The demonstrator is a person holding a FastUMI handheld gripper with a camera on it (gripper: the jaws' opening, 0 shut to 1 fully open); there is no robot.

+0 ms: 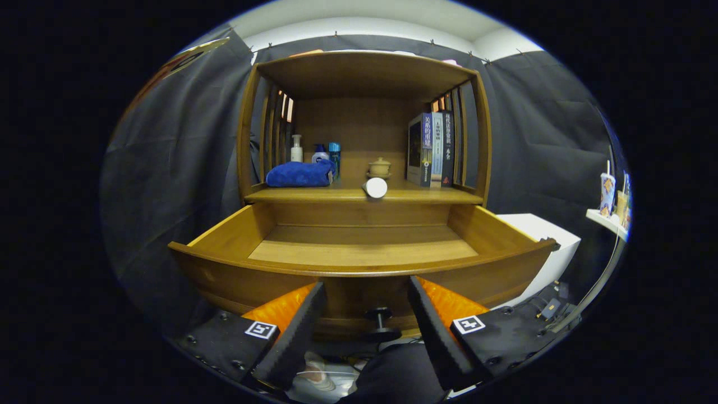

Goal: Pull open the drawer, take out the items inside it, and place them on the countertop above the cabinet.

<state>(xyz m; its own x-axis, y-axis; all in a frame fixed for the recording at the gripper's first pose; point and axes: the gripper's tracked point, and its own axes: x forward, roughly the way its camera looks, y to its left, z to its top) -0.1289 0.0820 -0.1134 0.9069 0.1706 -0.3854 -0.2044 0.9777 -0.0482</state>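
The wooden drawer (359, 252) of the cabinet stands pulled far out, and its bare bottom shows nothing inside. Its dark knob (379, 320) sits on the drawer front, between my fingers and a little beyond them. My gripper (367, 306) is open with nothing held; its fingertips (314, 297) flank the knob without touching it. On the countertop (426, 196) above the drawer lie a folded blue towel (300, 174) and a white cylinder (375, 187) on its side at the front edge.
Further back on the countertop stand a white pump bottle (296, 149), two small blue containers (328, 156), a lidded ceramic cup (380, 166) and several upright books (431, 148). A white box (547, 235) sits right of the cabinet. A side shelf (608, 221) holds cups.
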